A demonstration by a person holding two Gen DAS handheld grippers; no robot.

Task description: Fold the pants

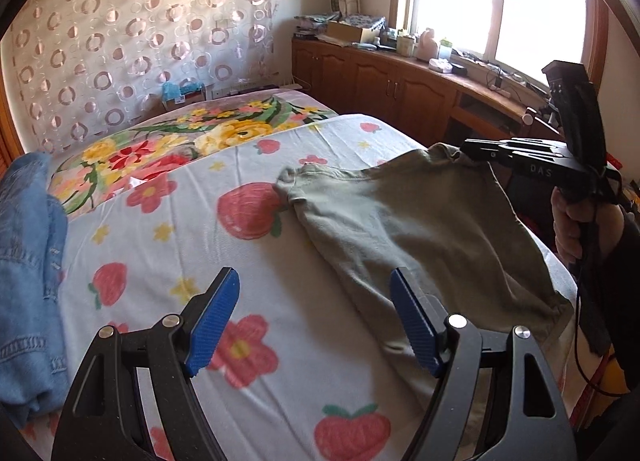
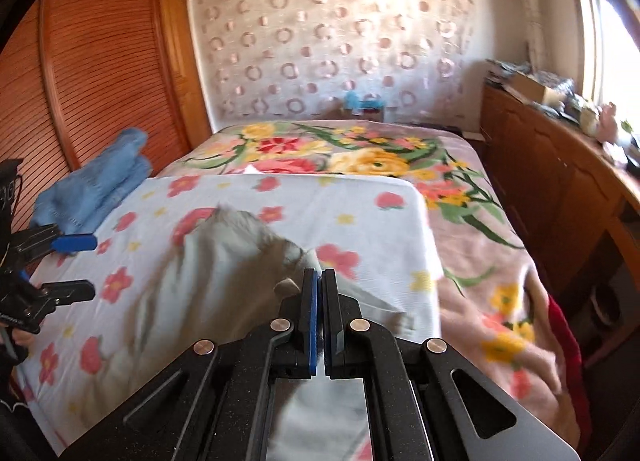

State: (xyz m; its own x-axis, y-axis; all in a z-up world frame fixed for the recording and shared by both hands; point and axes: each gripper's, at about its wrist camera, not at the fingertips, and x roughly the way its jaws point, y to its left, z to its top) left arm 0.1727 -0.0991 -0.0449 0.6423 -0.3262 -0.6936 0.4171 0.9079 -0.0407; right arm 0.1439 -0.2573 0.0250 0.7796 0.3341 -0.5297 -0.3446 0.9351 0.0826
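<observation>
**Two grippers, one pinching the pants**

The right gripper point(image 2: 319, 281) is pressed together on an edge of the grey-green pants point(image 1: 404, 221), lifting it near the right edge of the bed point(image 1: 168, 261). The left gripper point(image 1: 316, 321) stands spread and empty over the strawberry sheet beside the pants.

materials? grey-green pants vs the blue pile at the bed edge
Grey-green pants: soft matte knit, probably cotton jersey; they drape limply with fine wrinkles and a stitched hem. Blue pile: looks like denim; faded blue weave, thick folds, pale topstitched seams.
</observation>
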